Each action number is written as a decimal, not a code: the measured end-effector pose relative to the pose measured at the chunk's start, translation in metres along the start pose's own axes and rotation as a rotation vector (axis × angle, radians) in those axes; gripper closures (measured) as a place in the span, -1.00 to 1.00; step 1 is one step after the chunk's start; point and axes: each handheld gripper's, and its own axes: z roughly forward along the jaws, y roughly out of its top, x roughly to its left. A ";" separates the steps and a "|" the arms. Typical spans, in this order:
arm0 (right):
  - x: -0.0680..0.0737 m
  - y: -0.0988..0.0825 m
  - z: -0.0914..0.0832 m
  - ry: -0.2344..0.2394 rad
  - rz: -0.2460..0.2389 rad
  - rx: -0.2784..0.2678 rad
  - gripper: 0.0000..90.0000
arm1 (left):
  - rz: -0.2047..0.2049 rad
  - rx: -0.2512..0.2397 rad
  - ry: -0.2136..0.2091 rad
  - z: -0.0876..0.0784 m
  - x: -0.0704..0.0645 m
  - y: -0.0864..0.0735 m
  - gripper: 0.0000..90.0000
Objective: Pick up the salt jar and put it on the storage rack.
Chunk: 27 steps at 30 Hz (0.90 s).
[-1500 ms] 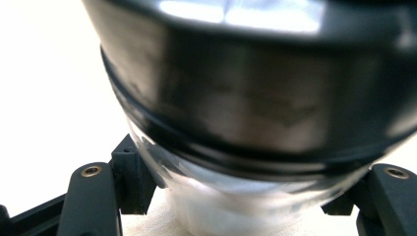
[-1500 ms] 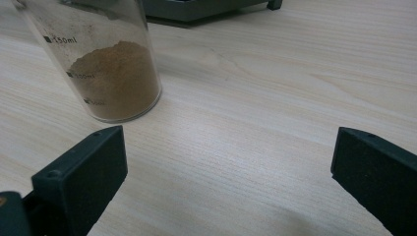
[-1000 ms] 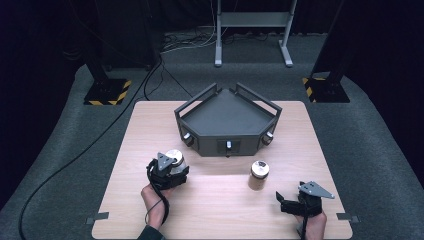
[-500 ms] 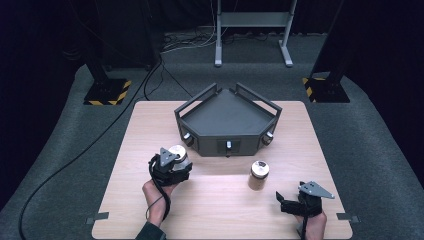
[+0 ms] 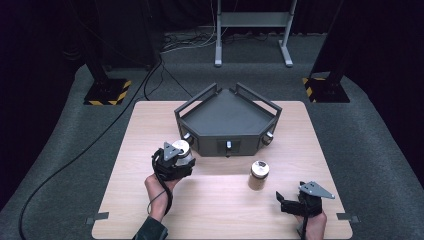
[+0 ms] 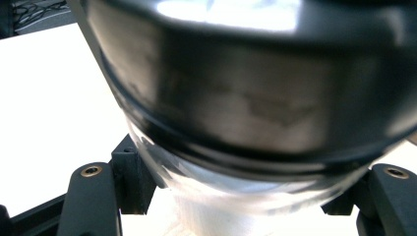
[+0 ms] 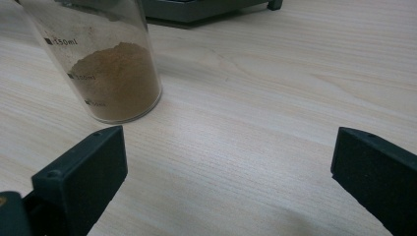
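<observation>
While left gripper [image 5: 176, 159] clamps blurred jar [image 6: 255, 98], base cropped; right gripper [image 7: 228, 182] gapes empty.

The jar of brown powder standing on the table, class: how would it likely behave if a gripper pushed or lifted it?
The jar of brown powder is tall and narrow, so a push near its lid would probably tip it. Its clear, smooth wall may slip between hard pads. It is under half full, so it is likely fairly light, with its weight low.

floor: grey carpet [image 5: 60, 165] | table [image 5: 150, 120]: light wood | backdrop: dark | striped stand bases [image 5: 107, 92]
</observation>
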 end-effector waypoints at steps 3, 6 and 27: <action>0.000 0.000 0.000 0.001 -0.002 0.001 -1.00 | 0.005 -0.003 -0.002 0.000 -0.001 0.004 -0.30; 0.000 0.000 0.000 0.001 0.000 0.002 -1.00 | 0.012 -0.005 -0.002 0.001 -0.001 0.008 -0.30; -0.001 0.001 0.001 0.006 0.000 0.008 -1.00 | 0.029 -0.007 -0.012 0.006 -0.003 0.030 -0.30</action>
